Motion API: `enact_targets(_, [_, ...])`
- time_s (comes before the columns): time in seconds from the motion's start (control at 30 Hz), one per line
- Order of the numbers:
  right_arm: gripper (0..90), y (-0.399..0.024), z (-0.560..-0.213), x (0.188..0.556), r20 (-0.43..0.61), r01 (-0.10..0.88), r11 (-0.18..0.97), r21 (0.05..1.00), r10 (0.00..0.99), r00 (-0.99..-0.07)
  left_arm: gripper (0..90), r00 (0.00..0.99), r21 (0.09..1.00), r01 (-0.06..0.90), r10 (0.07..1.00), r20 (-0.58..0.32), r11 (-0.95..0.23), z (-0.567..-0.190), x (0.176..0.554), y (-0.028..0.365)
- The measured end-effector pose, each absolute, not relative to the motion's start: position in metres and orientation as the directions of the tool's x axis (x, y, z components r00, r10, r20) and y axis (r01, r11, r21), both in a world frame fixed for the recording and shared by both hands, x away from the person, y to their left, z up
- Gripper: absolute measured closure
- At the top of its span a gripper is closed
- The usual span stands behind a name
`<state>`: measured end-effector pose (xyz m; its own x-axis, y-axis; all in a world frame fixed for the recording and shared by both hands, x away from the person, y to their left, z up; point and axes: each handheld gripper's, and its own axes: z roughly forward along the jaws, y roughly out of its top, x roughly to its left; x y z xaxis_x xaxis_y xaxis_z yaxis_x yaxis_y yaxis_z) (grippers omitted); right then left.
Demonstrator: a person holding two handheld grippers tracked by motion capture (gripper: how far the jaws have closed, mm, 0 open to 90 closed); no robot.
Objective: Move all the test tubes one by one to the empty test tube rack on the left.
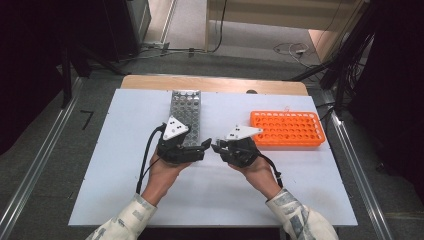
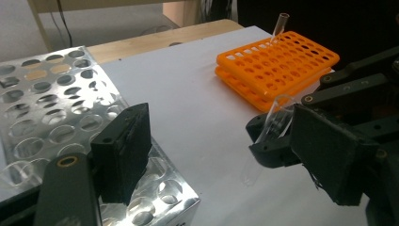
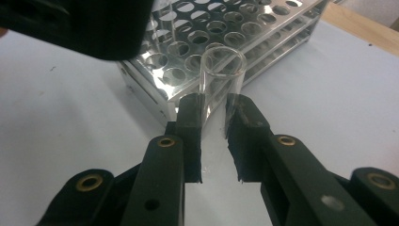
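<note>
The right claw is clamped on a clear glass test tube, pinching it low on its body so the open mouth stands up free above the pads. In the high view that claw sits at the middle of the white desk, aimed left toward the other hand. Holding the tube by its lower part leaves the upper length bare, which looks like an offer for the other claw to take.

The left claw is wide apart with nothing between its pads; seen from above, it faces right, tips nearly meeting the right claw's. From its own camera the tube shows tilted in the right claw's grip, just beyond the gap of the open jaws. My guess is a hand-over from right to left is being lined up.

The silver metal rack lies just behind the left hand, its long side running away to the far edge; the left claw is the one closest to its holes, so passing the tube across makes sense. The orange rack sits far right, with one tube standing in a far hole, probably a sibling of the one held.
</note>
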<state>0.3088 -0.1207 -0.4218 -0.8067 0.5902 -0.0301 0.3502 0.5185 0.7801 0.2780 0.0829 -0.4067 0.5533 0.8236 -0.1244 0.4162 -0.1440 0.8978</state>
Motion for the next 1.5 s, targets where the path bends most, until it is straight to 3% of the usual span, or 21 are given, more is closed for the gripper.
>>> enact_targets(0.33, [73.1,-0.116,-0.423,0.306,-0.022,0.348,0.517,0.782,0.582,-0.813,26.1,0.574,0.901,0.400,0.812,-0.105,-0.166,-0.409,0.279,0.070])
enact_targets(1.03, [73.1,-0.110,-0.423,0.306,-0.005,0.351,0.508,0.787,0.574,-0.819,73.3,0.628,0.904,0.378,0.773,-0.090,-0.202,-0.414,0.277,0.060])
enact_targets(1.3, [72.6,-0.113,-0.423,0.306,-0.004,0.353,0.504,0.788,0.578,-0.816,75.6,0.630,0.904,0.377,0.771,-0.090,-0.202,-0.413,0.277,0.058])
enact_targets(1.43, [63.7,-0.116,-0.422,0.308,0.016,0.368,0.494,0.788,0.581,-0.814,75.7,0.627,0.905,0.381,0.773,-0.101,-0.190,-0.410,0.280,0.061])
enact_targets(1.5, [54.4,-0.119,-0.421,0.309,0.023,0.375,0.494,0.785,0.581,-0.814,75.6,0.622,0.906,0.385,0.775,-0.114,-0.175,-0.408,0.282,0.064])
